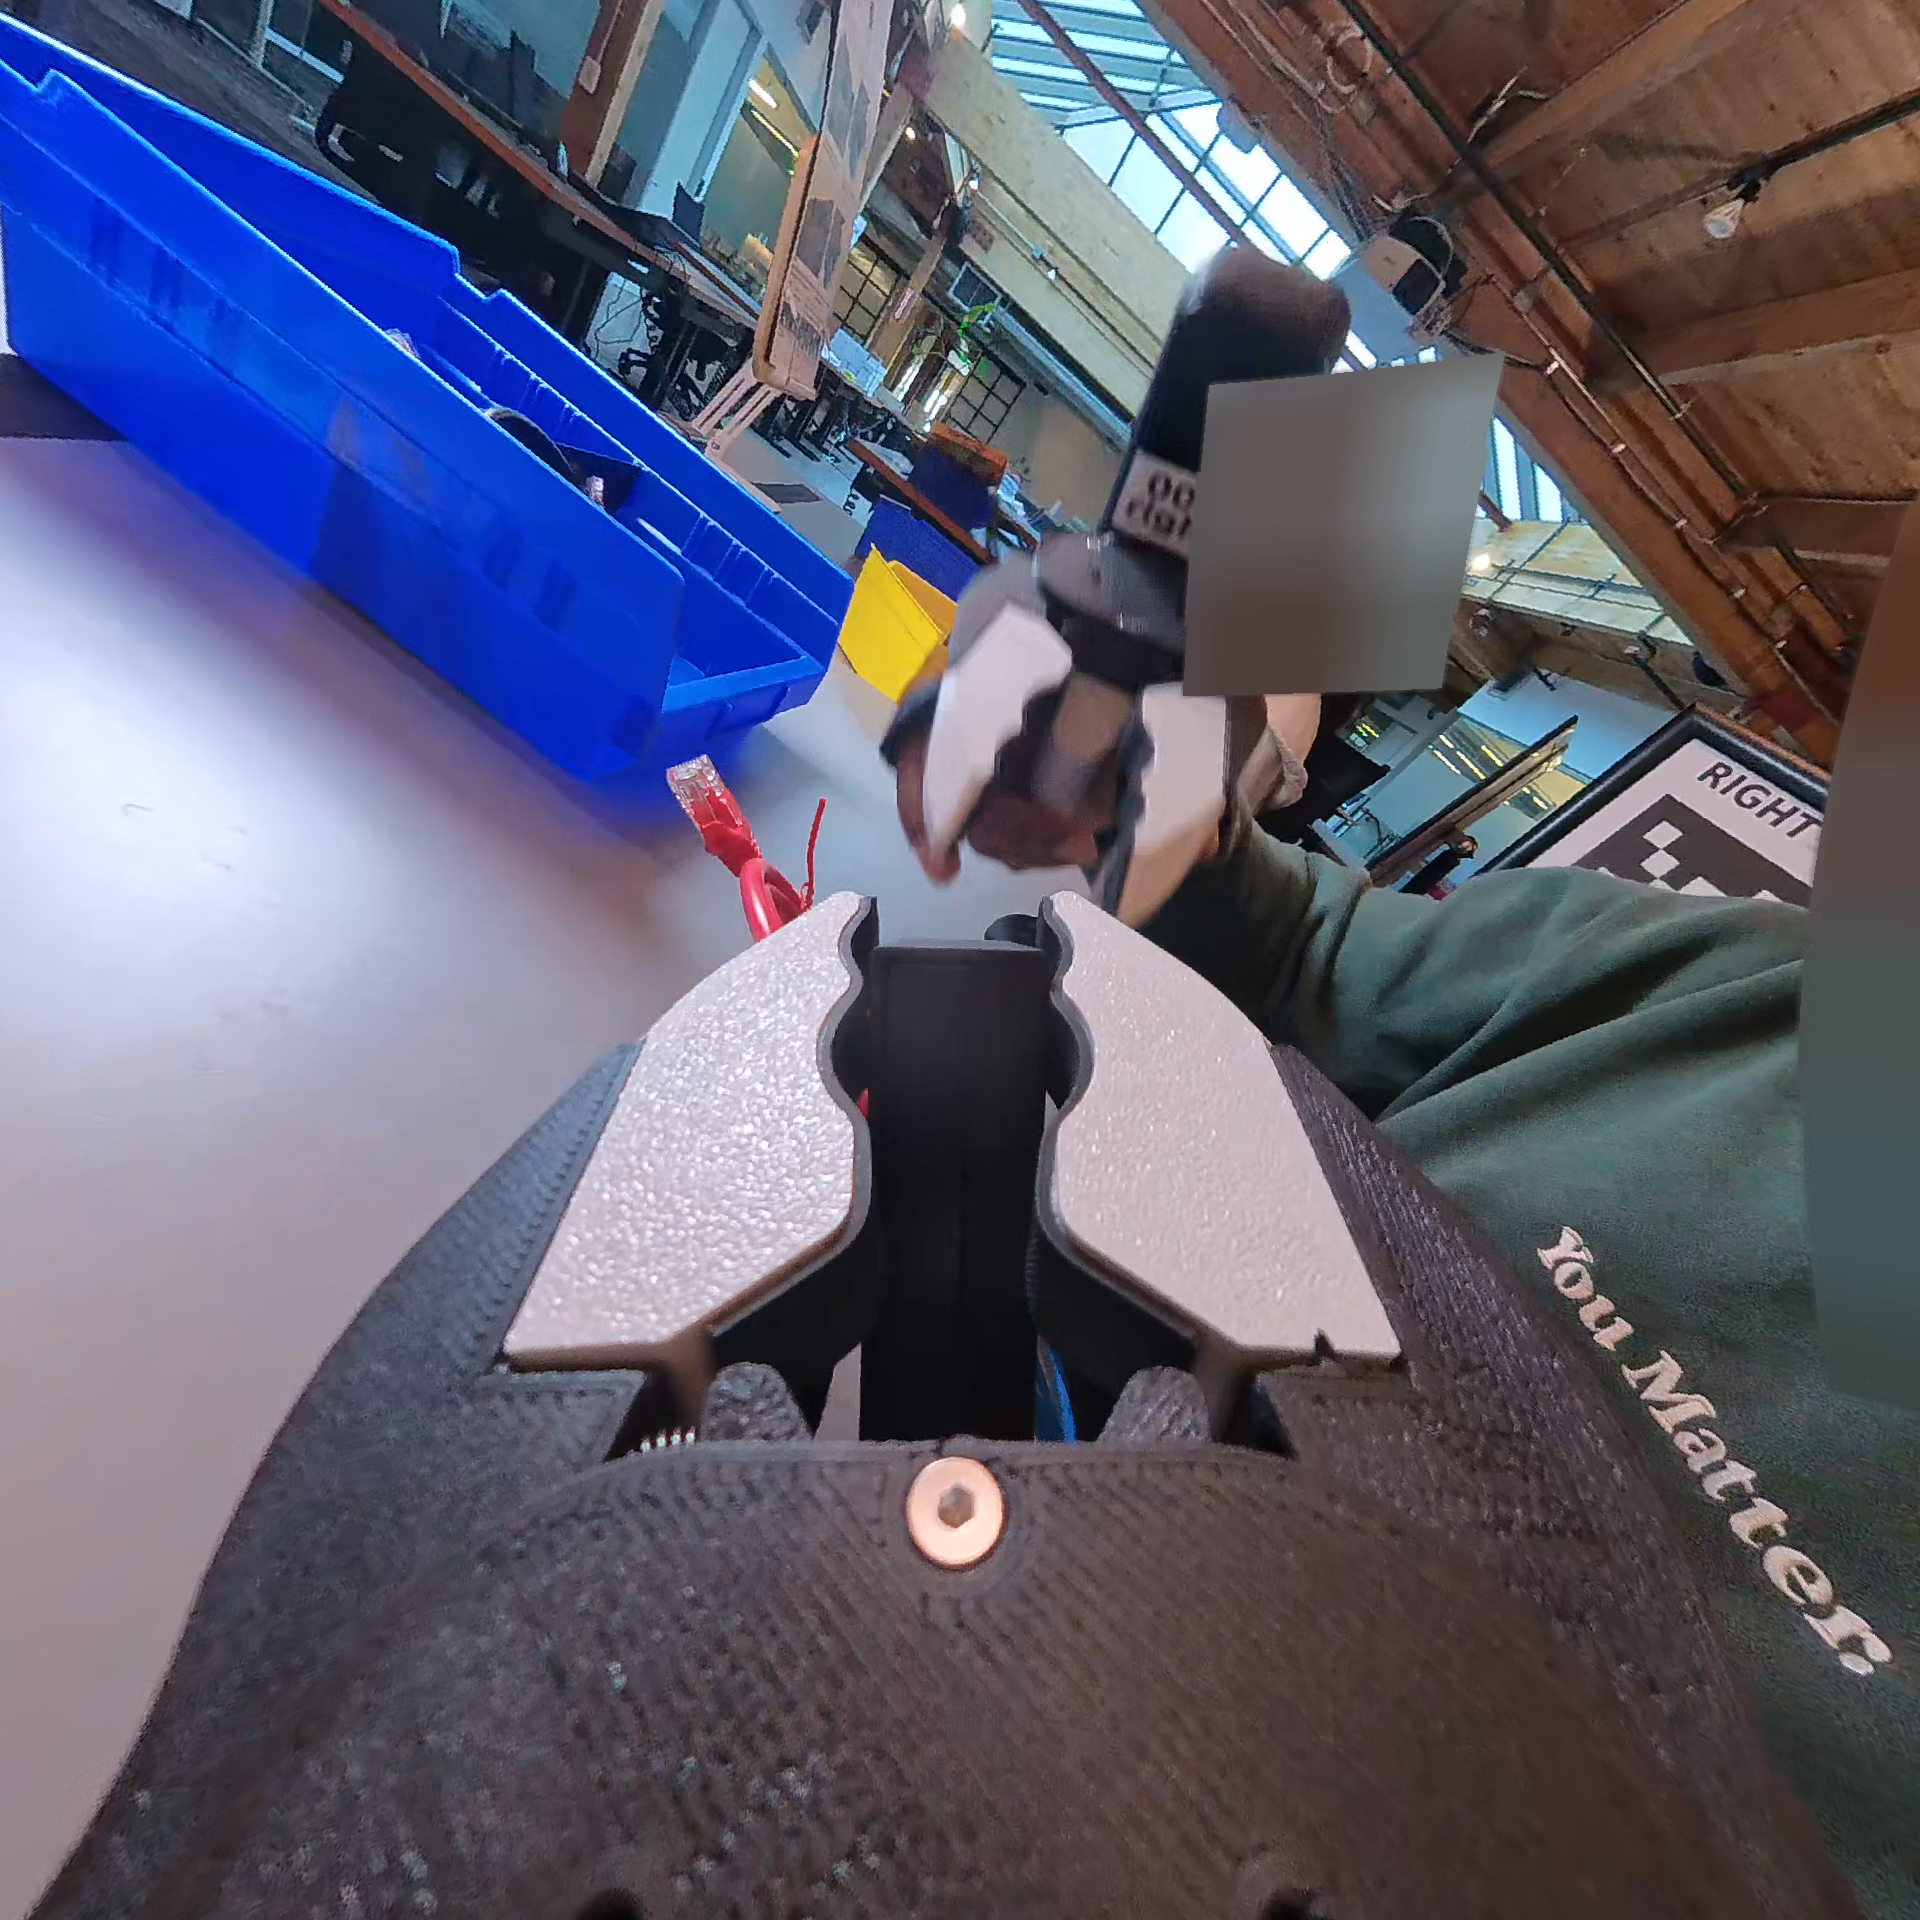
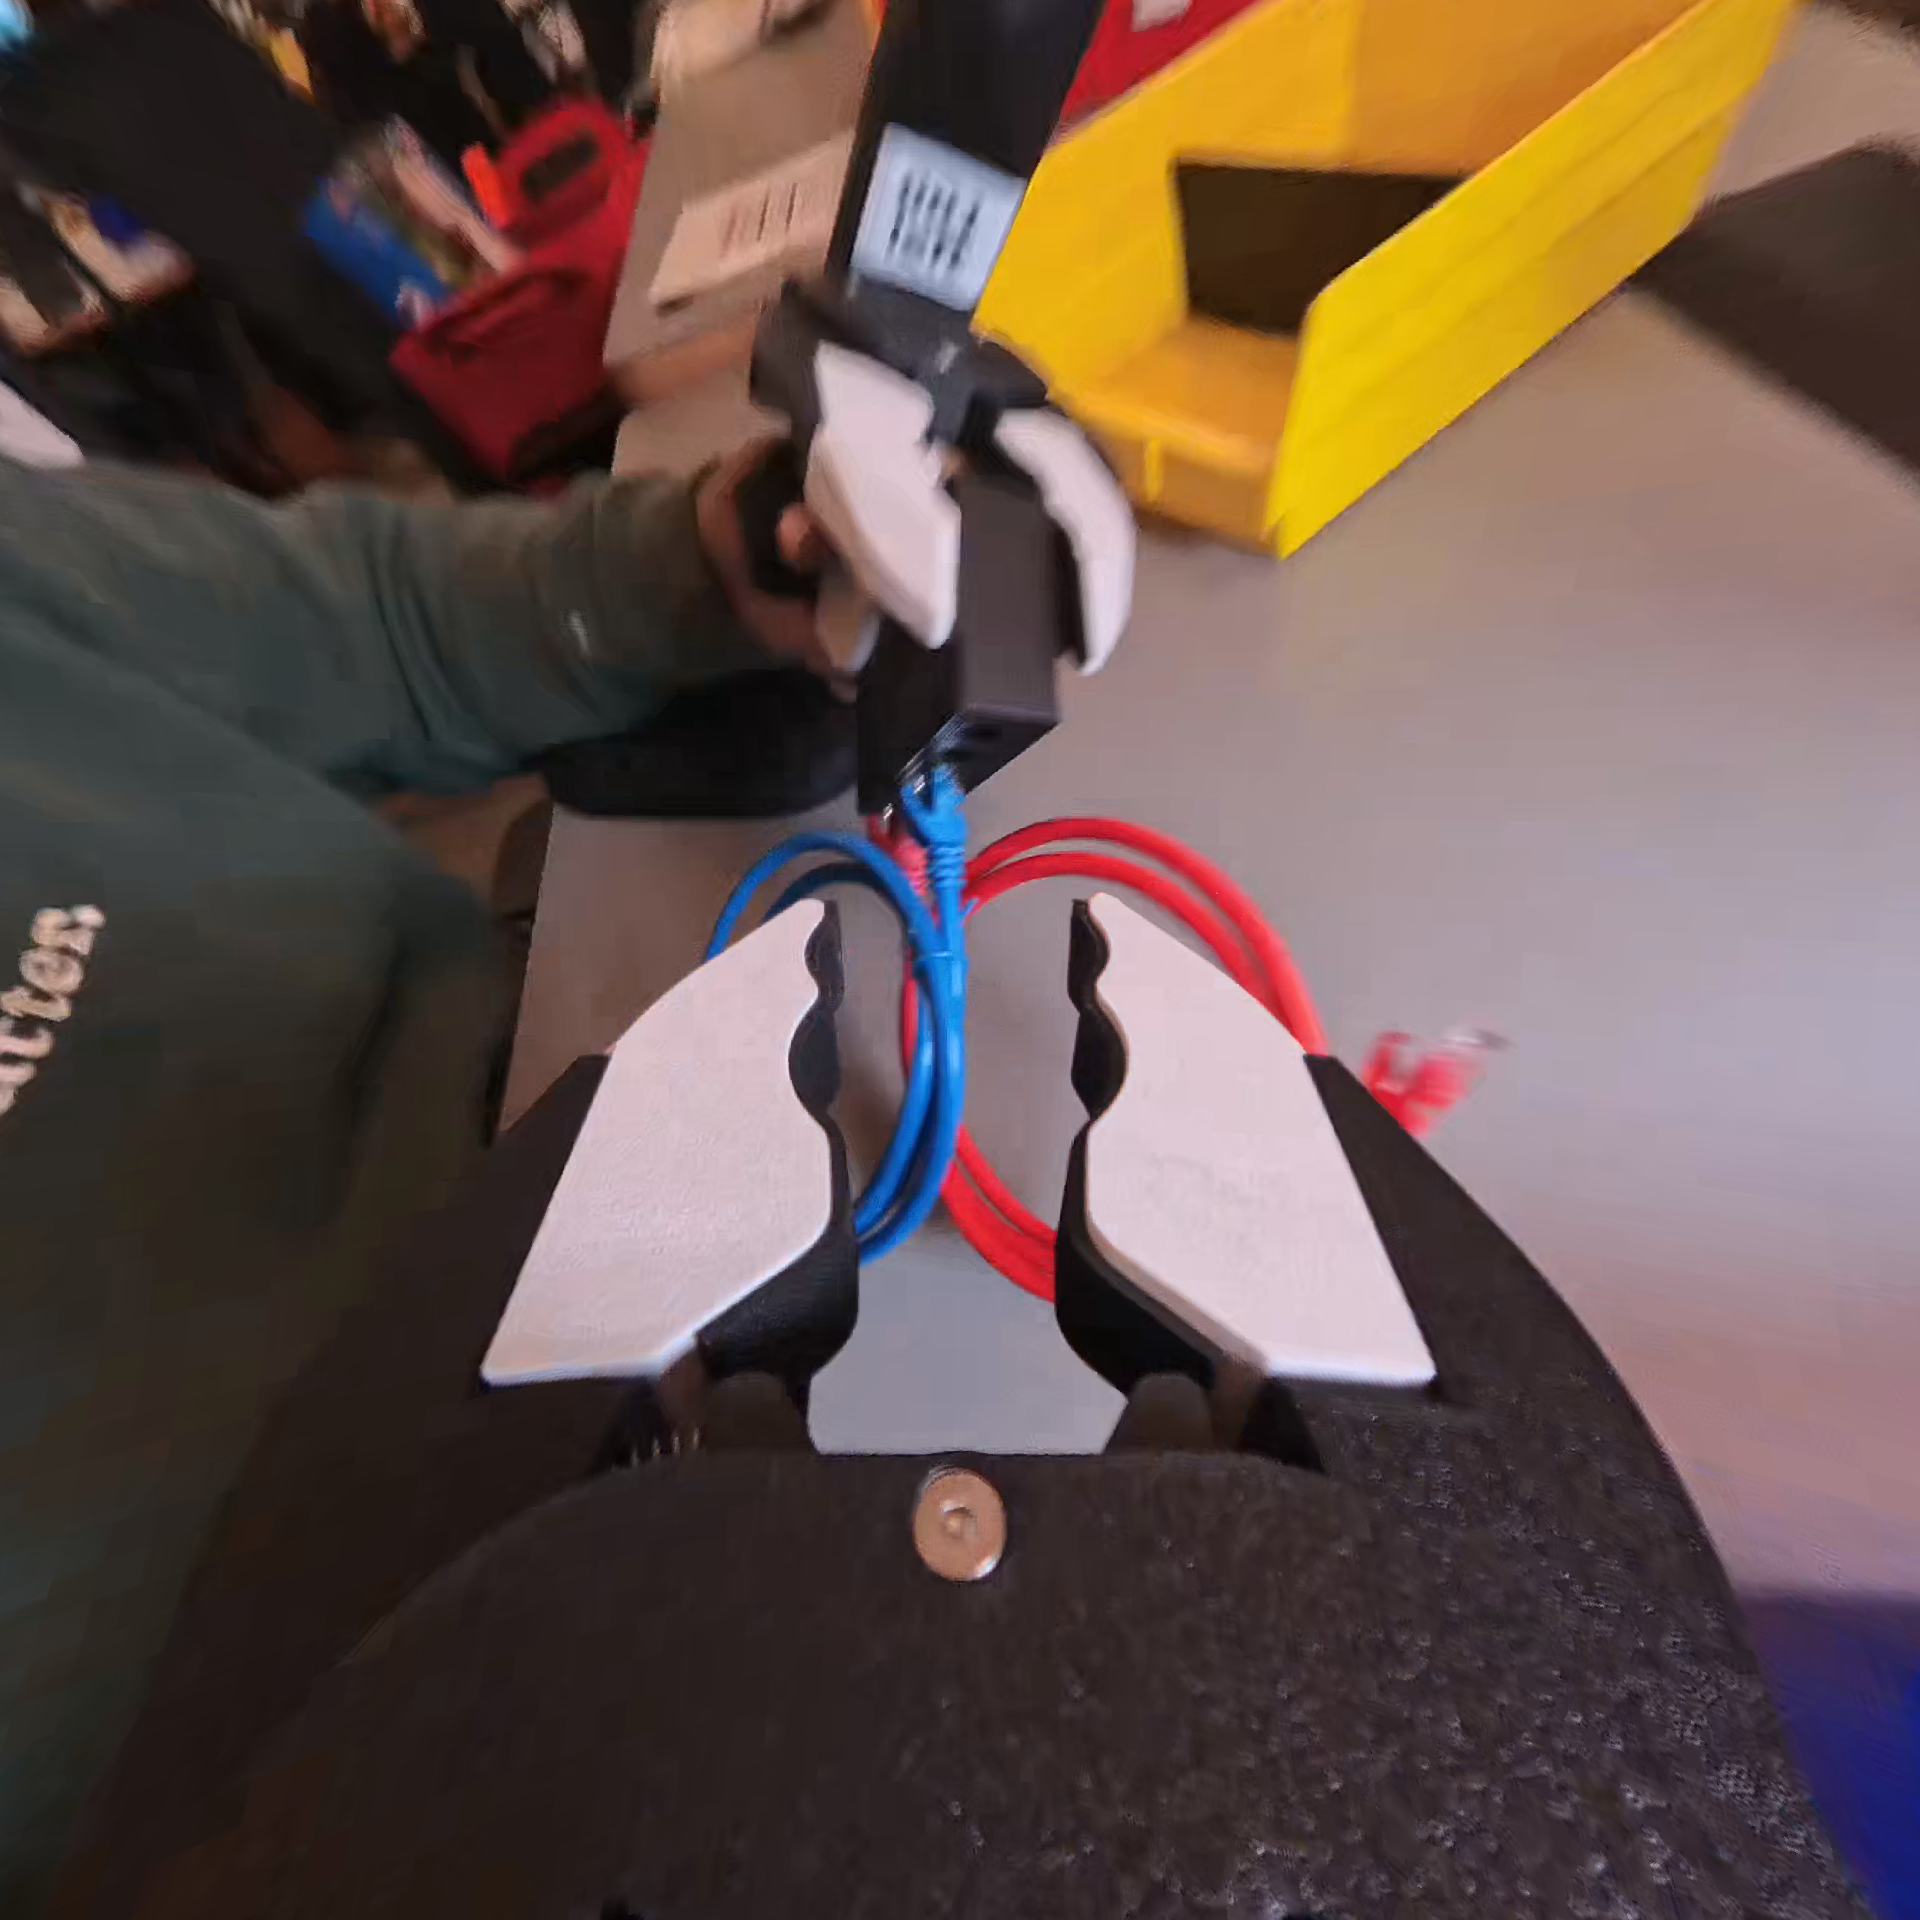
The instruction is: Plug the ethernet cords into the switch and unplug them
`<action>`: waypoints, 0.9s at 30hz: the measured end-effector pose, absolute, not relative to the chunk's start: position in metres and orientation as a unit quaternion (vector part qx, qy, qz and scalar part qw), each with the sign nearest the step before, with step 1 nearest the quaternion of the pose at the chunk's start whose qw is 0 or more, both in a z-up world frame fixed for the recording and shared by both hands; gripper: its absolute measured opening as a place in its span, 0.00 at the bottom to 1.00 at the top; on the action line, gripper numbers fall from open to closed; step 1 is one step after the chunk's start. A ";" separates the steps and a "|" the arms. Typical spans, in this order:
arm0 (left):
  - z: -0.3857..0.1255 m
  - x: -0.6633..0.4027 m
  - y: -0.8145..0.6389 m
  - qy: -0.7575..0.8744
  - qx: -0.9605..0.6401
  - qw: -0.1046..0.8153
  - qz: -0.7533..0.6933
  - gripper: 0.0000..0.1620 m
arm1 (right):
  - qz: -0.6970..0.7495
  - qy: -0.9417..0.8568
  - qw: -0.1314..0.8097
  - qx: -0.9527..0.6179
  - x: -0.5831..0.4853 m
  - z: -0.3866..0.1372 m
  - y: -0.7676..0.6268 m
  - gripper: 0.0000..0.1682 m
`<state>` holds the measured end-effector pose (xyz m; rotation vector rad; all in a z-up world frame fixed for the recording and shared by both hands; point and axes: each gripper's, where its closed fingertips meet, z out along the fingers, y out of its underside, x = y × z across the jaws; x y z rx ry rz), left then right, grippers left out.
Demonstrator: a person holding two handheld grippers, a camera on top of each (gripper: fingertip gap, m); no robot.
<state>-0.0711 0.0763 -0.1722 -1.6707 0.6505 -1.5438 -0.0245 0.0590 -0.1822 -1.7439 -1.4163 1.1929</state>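
My left gripper (image 1: 956, 914) is shut on the black switch (image 1: 951, 1091) and holds it above the table. In the right wrist view the left gripper (image 2: 1013, 644) holds the switch (image 2: 997, 582) with its ports facing down. A blue ethernet cord (image 2: 935, 1039) is plugged into the switch. One end of the red cord (image 2: 1143, 862) sits beside the blue plug; I cannot tell if it is seated. The red cord's other plug (image 2: 1423, 1070) lies loose on the table and also shows in the left wrist view (image 1: 707, 800). My right gripper (image 2: 951, 912) is open and empty, just short of the hanging cords.
A long blue bin (image 1: 364, 436) lies on the grey table at the left. A yellow bin (image 2: 1403, 364) stands beyond the switch and also shows in the left wrist view (image 1: 894, 634). A person's green sleeve (image 2: 312, 623) reaches across on the left. The tips of one gripper are about 6 cm away from the tips of the other.
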 end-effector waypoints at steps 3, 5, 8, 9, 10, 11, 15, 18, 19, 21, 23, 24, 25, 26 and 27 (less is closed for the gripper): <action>-0.172 -0.065 0.072 0.267 -0.652 0.381 -0.599 0.18 | 0.437 -0.549 0.270 -0.659 -0.049 -0.214 0.038 0.23; -0.171 -0.061 0.068 0.274 -0.649 0.383 -0.597 0.18 | 0.457 -0.541 0.242 -0.664 -0.057 -0.220 0.035 0.18; -0.169 -0.056 0.064 0.280 -0.644 0.386 -0.598 0.18 | 0.476 -0.544 0.205 -0.660 -0.063 -0.226 0.028 0.10; -0.169 -0.055 0.063 0.279 -0.643 0.385 -0.600 0.18 | 0.480 -0.549 0.203 -0.654 -0.064 -0.226 0.027 0.08; -0.169 -0.055 0.062 0.281 -0.643 0.380 -0.602 0.18 | 0.483 -0.554 0.202 -0.647 -0.064 -0.226 0.025 0.07; -0.168 -0.055 0.061 0.282 -0.641 0.378 -0.605 0.18 | 0.491 -0.552 0.200 -0.643 -0.063 -0.224 0.024 0.07; -0.173 -0.055 0.049 0.351 -0.639 0.367 -0.578 0.26 | 0.513 -0.545 0.196 -0.634 -0.055 -0.215 0.024 0.06; -0.187 -0.053 0.041 0.399 -0.648 0.347 -0.548 0.27 | 0.535 -0.532 0.192 -0.628 -0.047 -0.208 0.028 0.06; -0.190 -0.052 0.042 0.405 -0.652 0.355 -0.534 0.21 | 0.529 -0.538 0.191 -0.628 -0.045 -0.210 0.029 0.06; -0.190 -0.050 0.041 0.397 -0.653 0.345 -0.545 0.19 | 0.521 -0.546 0.191 -0.627 -0.043 -0.211 0.027 0.06; -0.186 -0.050 0.044 0.376 -0.657 0.347 -0.554 0.19 | 0.523 -0.537 0.211 -0.627 -0.044 -0.209 0.030 0.07; -0.184 -0.051 0.047 0.368 -0.658 0.352 -0.554 0.19 | 0.525 -0.531 0.225 -0.626 -0.045 -0.207 0.033 0.07; -0.183 -0.052 0.048 0.362 -0.660 0.356 -0.554 0.19 | 0.526 -0.527 0.236 -0.624 -0.046 -0.205 0.035 0.08; -0.182 -0.052 0.049 0.358 -0.659 0.360 -0.555 0.19 | 0.531 -0.523 0.242 -0.621 -0.047 -0.203 0.036 0.09; -0.181 -0.052 0.049 0.355 -0.660 0.360 -0.556 0.19 | 0.540 -0.518 0.243 -0.617 -0.048 -0.201 0.036 0.10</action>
